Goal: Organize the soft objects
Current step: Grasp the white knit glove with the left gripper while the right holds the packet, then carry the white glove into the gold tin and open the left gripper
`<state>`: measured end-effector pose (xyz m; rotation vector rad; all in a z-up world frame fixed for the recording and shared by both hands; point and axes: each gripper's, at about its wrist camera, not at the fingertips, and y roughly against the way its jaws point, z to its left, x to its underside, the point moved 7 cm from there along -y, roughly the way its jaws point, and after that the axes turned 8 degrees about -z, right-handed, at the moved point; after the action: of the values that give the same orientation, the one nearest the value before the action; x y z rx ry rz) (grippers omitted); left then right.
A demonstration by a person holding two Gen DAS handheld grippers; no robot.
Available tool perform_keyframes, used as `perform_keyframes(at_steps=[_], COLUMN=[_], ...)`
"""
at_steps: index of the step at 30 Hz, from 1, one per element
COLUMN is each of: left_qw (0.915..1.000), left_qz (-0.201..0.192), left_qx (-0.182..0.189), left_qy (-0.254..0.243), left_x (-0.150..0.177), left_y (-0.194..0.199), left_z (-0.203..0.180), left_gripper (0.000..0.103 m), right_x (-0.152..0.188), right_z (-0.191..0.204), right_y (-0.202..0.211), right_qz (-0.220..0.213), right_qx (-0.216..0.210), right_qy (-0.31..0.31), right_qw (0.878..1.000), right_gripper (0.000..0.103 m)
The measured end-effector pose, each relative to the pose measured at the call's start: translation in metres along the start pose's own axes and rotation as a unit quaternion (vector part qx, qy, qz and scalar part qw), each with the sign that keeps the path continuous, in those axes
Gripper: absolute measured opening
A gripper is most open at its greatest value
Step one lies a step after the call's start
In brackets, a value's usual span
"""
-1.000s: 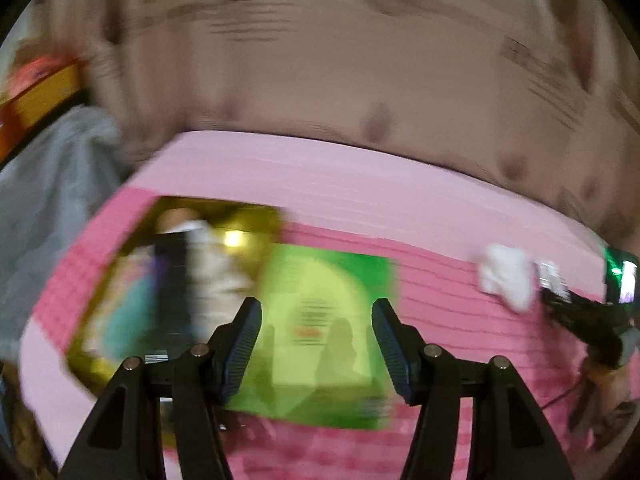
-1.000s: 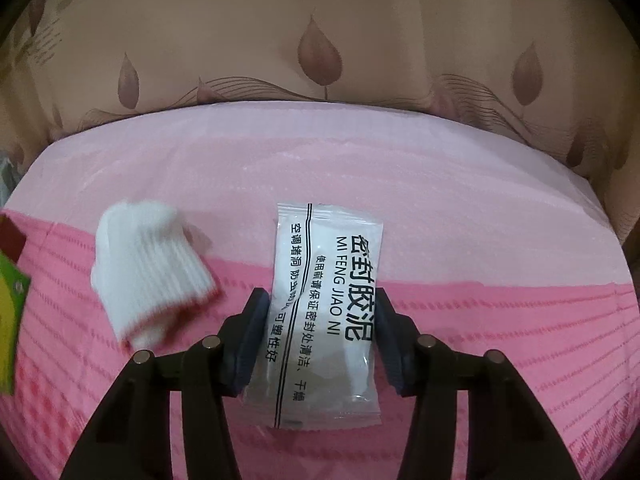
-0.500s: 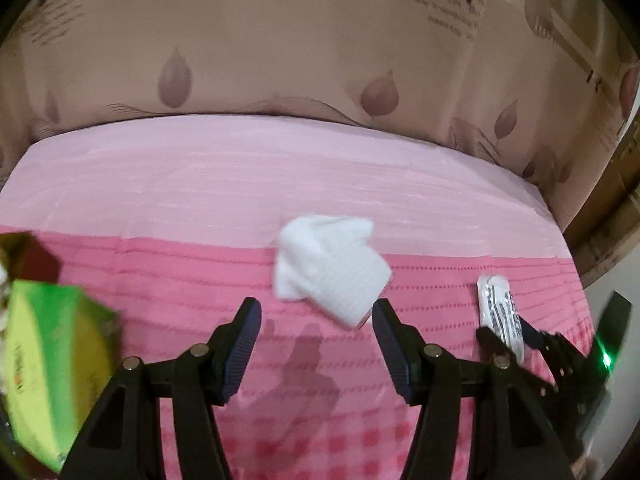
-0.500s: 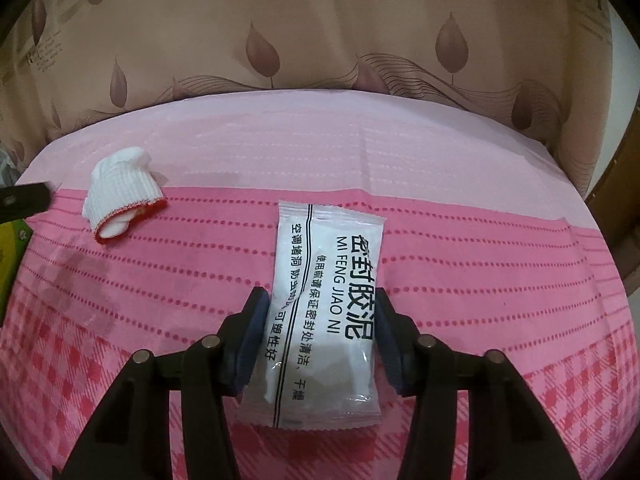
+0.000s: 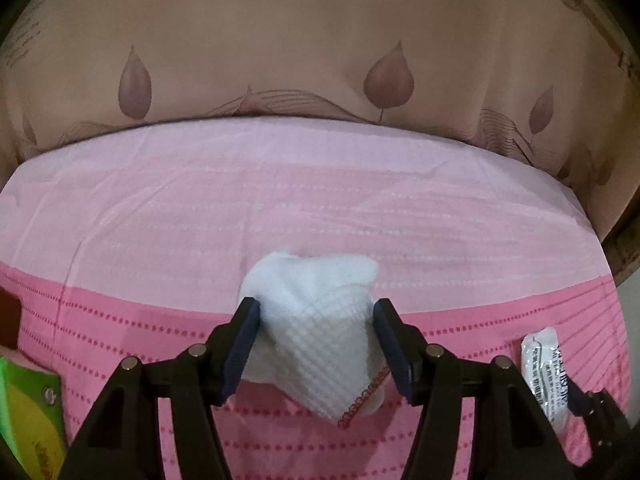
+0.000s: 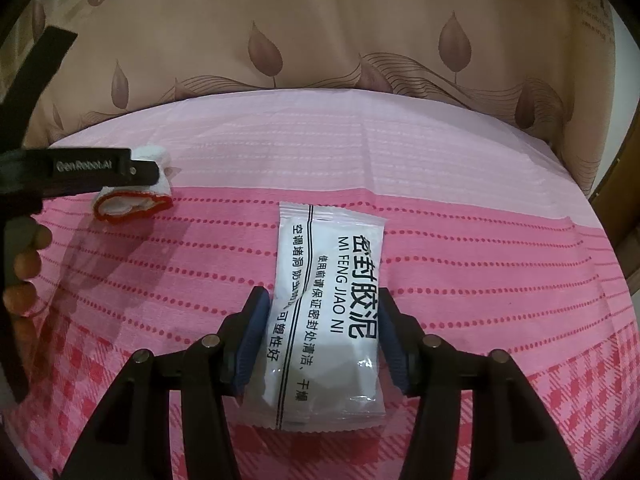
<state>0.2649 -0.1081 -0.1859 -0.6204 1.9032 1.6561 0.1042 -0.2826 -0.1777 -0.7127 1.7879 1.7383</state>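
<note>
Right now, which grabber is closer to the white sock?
Left. The left gripper has its fingers on both sides of the white sock. The right gripper sits farther off, around the white packet.

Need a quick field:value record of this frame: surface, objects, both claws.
surface: pink tablecloth, paler band at the far side
left claw: fingers either side of white knit glove, grip not confirmed
right claw: fingers on both sides of white sachet
glove cuff: red trim
far left: green box
backdrop: beige leaf-print curtain
</note>
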Motion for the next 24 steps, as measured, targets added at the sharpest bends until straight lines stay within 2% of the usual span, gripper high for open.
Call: perform_keyframes(at_steps=[1,2,5,7,15,24], left_qw=[1.0,1.0,0.9999,0.9998,0.9996,0.9997], left_qz=[-0.001,-0.002,0.004,0.007,0.006,-0.004], left_qx=[0.002,0.003,0.01,0.013,-0.007,-0.001], left_qy=[0.0,0.0,-0.007,-0.014,-0.027,-0.025], left_x=[0.0,0.001,0.001,0.003,0.02,0.036], left_y=[0.001,0.002,0.007,0.013,0.04,0.084], left_z=[0.001,0.001,0.003,0.004,0.003,0.0], left_gripper=[0.059,0.047,0.032,0.029,0.029,0.029], right_x=[0.0,0.0,0.0,0.0,0.0,0.001], right_z=[0.0,0.0,0.0,0.001,0.0,0.0], right_y=[0.0,0.0,0.0,0.0,-0.001,-0.001], right_qz=[0.0,0.0,0.0,0.0,0.0,0.0], right_qx=[0.0,0.0,0.0,0.0,0.001,0.001], right_qy=[0.001,0.001,0.001,0.0,0.001,0.0], right_qw=[1.0,1.0,1.0,1.0,1.0,1.0], right_gripper=[0.051,0.051,0.051,0.051,0.051,0.051])
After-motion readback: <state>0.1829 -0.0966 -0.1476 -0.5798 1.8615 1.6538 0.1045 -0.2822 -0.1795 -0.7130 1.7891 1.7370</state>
